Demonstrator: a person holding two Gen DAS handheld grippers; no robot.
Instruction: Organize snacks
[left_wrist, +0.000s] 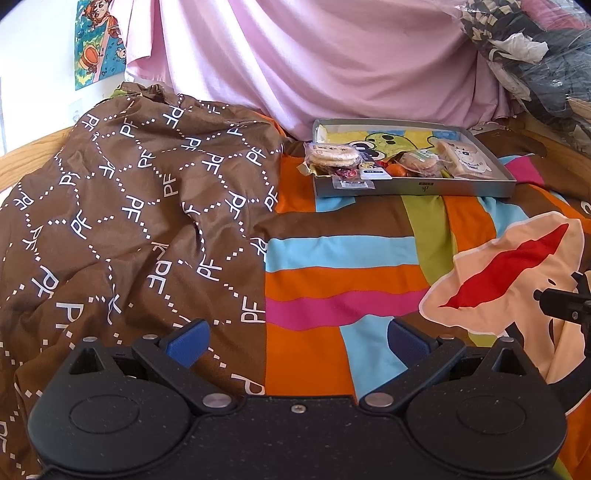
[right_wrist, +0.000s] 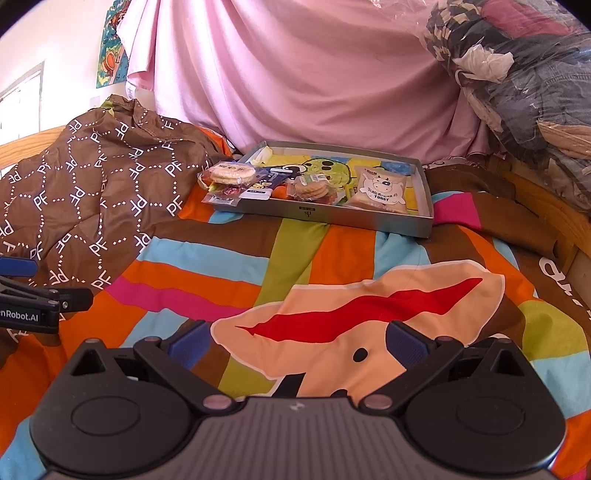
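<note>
Lying well beyond both tools (left_wrist: 297, 341) (right_wrist: 295, 341): snack tray (right_wrist: 325, 216).

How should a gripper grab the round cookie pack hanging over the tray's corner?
Probably from the near-left, pinching the clear-wrapped round cookie pack by its overhanging edge: it lies flat across the grey tray rim, so that edge is exposed.

a shallow grey tray (right_wrist: 325, 216) lies flat on the bed, holding wrapped snacks: a toast packet (right_wrist: 382, 190) at its right, a cookie pack (right_wrist: 312, 186) mid-tray, another cookie pack (right_wrist: 227, 173) overhanging the left rim beside small candies (right_wrist: 221, 195).
</note>
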